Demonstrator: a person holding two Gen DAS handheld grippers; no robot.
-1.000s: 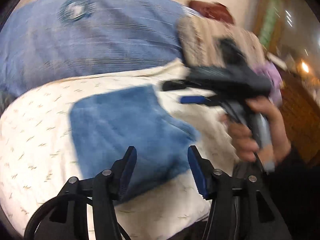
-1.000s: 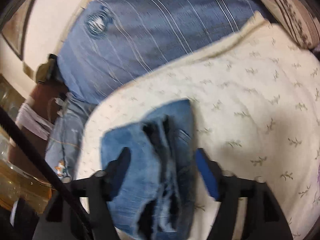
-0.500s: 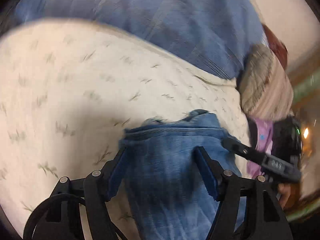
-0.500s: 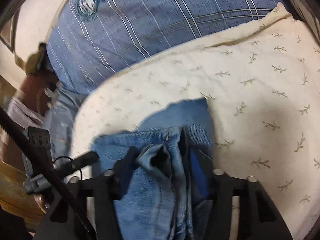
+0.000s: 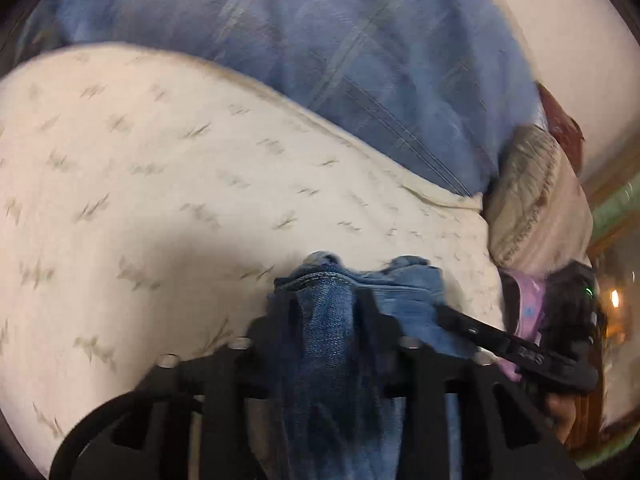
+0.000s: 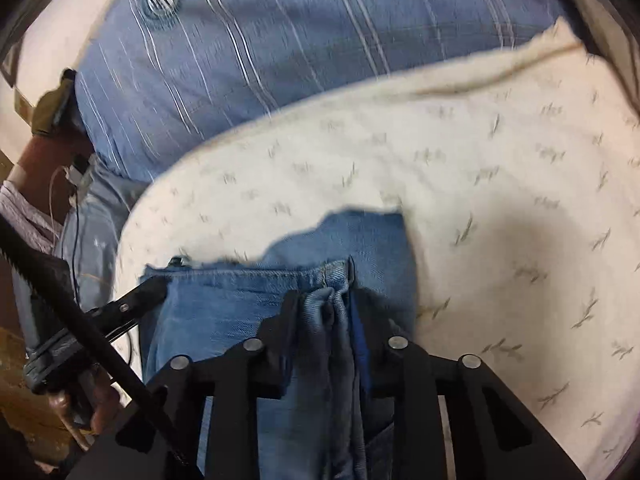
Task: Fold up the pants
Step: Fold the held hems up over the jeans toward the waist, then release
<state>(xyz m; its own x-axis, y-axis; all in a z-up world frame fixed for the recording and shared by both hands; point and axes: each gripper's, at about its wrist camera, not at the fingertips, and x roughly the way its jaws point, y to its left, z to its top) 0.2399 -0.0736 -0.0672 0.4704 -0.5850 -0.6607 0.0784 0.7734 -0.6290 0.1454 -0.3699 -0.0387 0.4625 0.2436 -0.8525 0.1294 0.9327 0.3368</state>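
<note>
Left gripper (image 5: 326,300): now clamping a bunched edge of the jeans (image 5: 404,292); a second ago its fingers were hanging apart above the cloth.
Right gripper (image 6: 326,304): also pinching down on a gathered denim fold, having been spread wide over it a second ago.
Jeans: lying partly folded on the cream blanket (image 5: 160,184), near its front edge, with the two grippers holding the same hemmed end just beside each other.
Behind: a blue striped sheet (image 6: 280,40) is covering the bed past the blanket.
Meaning: both grips are looking set, so the next fold is probably starting; lifting this end and carrying it over the rest seems likely.
Risk: the thick bunch may be slipping unevenly.
</note>
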